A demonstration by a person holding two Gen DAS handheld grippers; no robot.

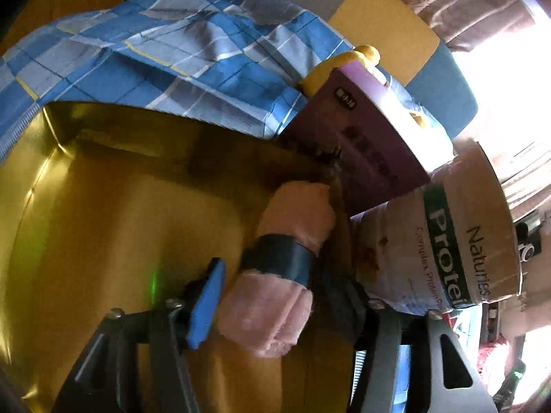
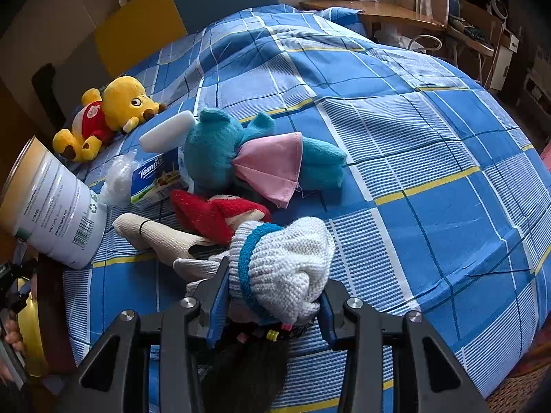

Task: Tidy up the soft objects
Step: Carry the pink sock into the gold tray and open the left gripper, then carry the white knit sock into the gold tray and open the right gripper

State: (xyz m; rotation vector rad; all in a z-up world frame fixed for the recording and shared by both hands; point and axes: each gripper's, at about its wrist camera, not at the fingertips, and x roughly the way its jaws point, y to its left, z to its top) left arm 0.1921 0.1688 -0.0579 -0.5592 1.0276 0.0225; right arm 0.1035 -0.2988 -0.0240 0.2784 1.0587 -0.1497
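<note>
- The left gripper [image 1: 272, 296] is pointing down into a yellow glossy bin [image 1: 31, 186]; a rolled pink fluffy towel with a dark band around its middle [image 1: 286, 265] is lying between its blue pads, just beside the near pad [image 1: 205, 304]; whether the pads are pressing on it cannot be told.
- Beyond the towel, a purple cardboard box [image 1: 358, 151] and a white protein tin [image 1: 447, 241] are standing to the right of this gripper; the blue checked bedcover [image 1: 165, 58] is hanging over the bin's far rim.
- The right gripper [image 2: 272, 306] is clamping narrowly on a white knitted doll hat with a blue band [image 2: 286, 265]; the doll's dark hair [image 2: 248, 364] is trailing below the jaws.
- Ahead of it on the bed, a teal plush with pink ear [image 2: 241, 155], a red fuzzy garment [image 2: 206, 216] and a beige rolled cloth [image 2: 155, 234] are lying close together; a yellow bear plush [image 2: 110, 113] is sitting further off to the left.
</note>
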